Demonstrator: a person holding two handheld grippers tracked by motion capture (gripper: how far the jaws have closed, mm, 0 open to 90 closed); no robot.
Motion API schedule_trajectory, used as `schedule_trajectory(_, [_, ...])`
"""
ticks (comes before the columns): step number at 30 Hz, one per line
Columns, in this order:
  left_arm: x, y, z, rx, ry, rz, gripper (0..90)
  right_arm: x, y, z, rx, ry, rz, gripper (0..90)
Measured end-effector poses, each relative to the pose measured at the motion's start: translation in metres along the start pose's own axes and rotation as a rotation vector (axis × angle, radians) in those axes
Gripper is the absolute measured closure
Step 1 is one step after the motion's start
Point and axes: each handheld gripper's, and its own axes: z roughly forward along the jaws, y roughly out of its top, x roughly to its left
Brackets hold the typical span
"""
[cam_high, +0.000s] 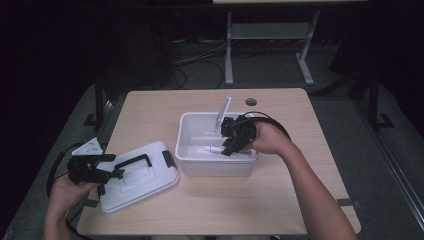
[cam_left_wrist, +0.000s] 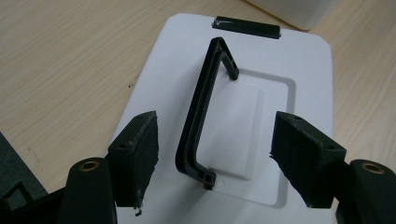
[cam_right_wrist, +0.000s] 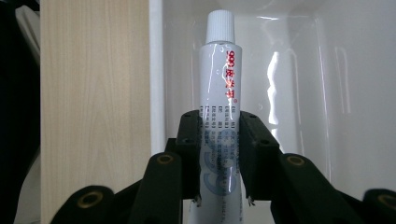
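We have the tube (cam_right_wrist: 219, 107) clamped between the jaws of the right gripper (cam_right_wrist: 219, 154), the pads pressed tight on its lower body; its white cap points away from us toward twelve o'clock in the right gripper view. From the high view the right gripper (cam_high: 235, 142) sits over the bin (cam_high: 192, 160), and the tube (cam_high: 214, 148) lies inside near the bin's front wall, sticking out of the jaws toward nine o'clock. The bin's white walls close in around the tube on all sides, and a flat pale piece (cam_high: 223, 112) leans up out of the bin at twelve o'clock from the gripper.

Our left gripper (cam_left_wrist: 212, 154) has its jaws wide apart, gripping nothing. Between them, not touched by either pad, runs the black handle (cam_left_wrist: 198, 116) of the lid (cam_left_wrist: 299, 93), which lies flat on the table (cam_left_wrist: 60, 60). In the high view the lid (cam_high: 150, 185) rests at eight o'clock from the bin, apart from it, with the left gripper (cam_high: 107, 175) at its left edge.
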Motion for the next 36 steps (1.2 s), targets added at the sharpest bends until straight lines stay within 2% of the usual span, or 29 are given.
schedule_trajectory(11, [0.0, 0.0, 0.0, 0.001, -0.002, -0.005, 31.2, -0.005, -0.003, 0.011, 0.008, 0.011, 0.014, 71.1])
schedule_trajectory(26, [0.0, 0.0, 0.001, 0.003, -0.003, -0.004, 31.1, -0.012, -0.013, 0.027, 0.013, 0.033, 0.056, 71.1])
schedule_trajectory(36, [0.0, 0.0, 0.0, -0.001, -0.003, -0.007, 31.1, -0.014, -0.013, 0.029, 0.014, 0.033, 0.07, 70.8])
